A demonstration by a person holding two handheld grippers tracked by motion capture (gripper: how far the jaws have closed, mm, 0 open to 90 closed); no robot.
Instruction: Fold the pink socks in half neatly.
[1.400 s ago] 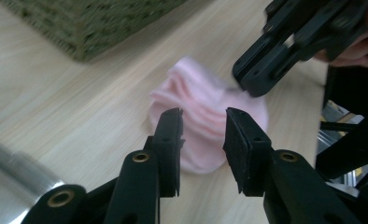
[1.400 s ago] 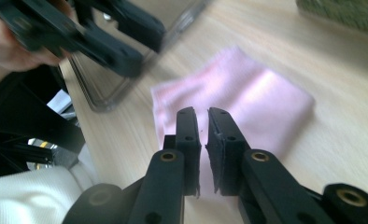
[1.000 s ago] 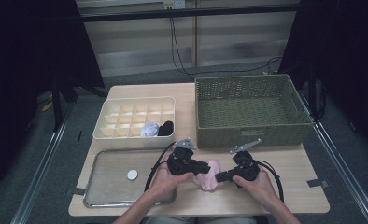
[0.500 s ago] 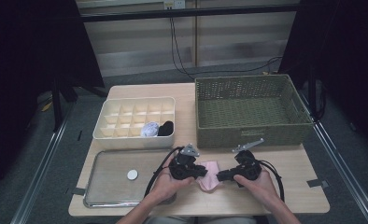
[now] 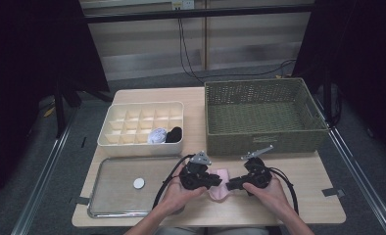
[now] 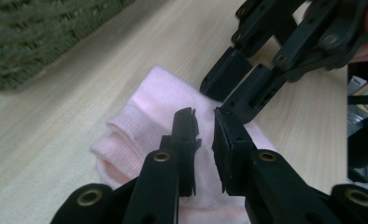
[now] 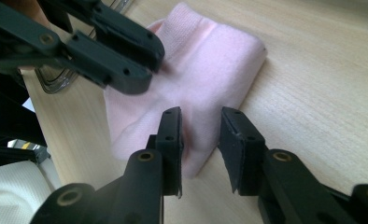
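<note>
The folded pink knitted sock [image 5: 219,182] lies flat on the pale wooden table [image 5: 318,196] at its near edge, between both grippers; its long axis runs near-left to far-right, ribbed cuff toward the left. The left gripper [image 6: 204,122] hovers over it, jaws narrowly apart, pinching nothing; the right gripper [image 7: 200,122] – jaws just opening – has the sock's edge between them, unclamped. Judging by this, folding looks done; stowing in the cream compartment box [image 5: 113,132] – two rolled items inside – remains.

High view overhead; jaw cameras close, sharing pink cloth [image 5: 219,182].
</note>
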